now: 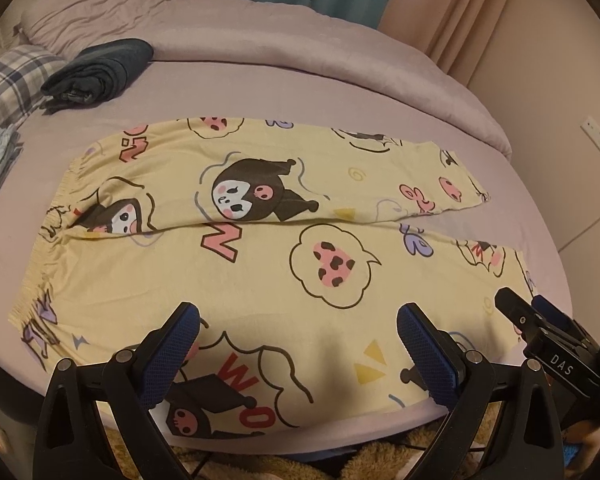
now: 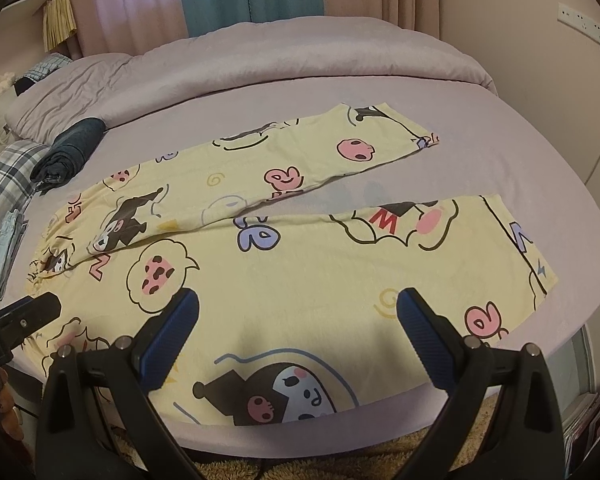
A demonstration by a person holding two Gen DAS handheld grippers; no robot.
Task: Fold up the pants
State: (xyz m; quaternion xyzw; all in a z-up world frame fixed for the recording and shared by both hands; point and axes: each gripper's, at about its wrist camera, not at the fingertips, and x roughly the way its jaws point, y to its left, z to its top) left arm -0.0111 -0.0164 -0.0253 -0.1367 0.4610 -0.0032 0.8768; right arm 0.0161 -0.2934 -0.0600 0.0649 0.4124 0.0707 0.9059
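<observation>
Left wrist view: the left tongs [image 1: 298, 318] hang spread above the near leg of the yellow pants [image 1: 260, 240], laid flat on the bed [image 1: 260, 84]; folded dark clothes [image 1: 100, 70] lie beyond.

Right wrist view: the right tongs [image 2: 298, 304] are spread too, empty, over the same leg.

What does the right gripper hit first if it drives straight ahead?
Likely the pants: the open right gripper points at the near leg, spread flat on the bed. Depth is unclear.
</observation>
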